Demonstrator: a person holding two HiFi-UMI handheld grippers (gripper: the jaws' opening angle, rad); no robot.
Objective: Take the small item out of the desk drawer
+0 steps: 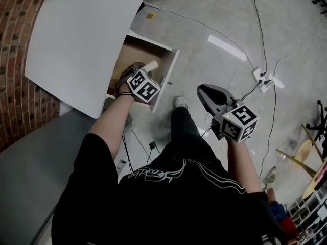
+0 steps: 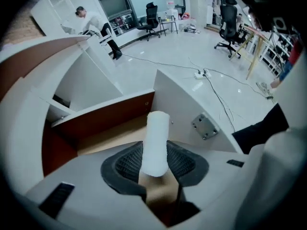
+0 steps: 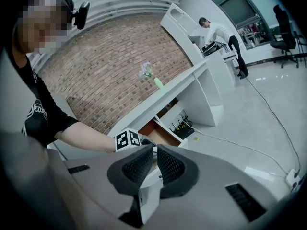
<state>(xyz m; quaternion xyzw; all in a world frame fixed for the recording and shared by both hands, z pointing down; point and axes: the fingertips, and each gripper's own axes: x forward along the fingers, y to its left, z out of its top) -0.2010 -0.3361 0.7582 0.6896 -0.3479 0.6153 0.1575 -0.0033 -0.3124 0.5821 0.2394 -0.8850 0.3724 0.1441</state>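
White short cylinder [image 2: 156, 143] sits pinched between the black ribbed pads of the left gripper [image 2: 156, 166], its far end poking out past them. In the head view this gripper hangs over the open white desk drawer with a brown wooden bottom [image 1: 167, 75], below the curved white desktop [image 1: 76, 34] at 10 o'clock. Right gripper [image 3: 149, 163], at 3 o'clock of the drawer above the grey floor [image 1: 214, 14], has its jaws drawn almost together, nothing between them.

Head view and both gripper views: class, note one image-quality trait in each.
Head view: glare streak on the glossy grey floor; left gripper view: fisheye bows the open wooden drawer behind the sharp white cylinder; right gripper view: curved red brick wall, mosaic patch over a face.
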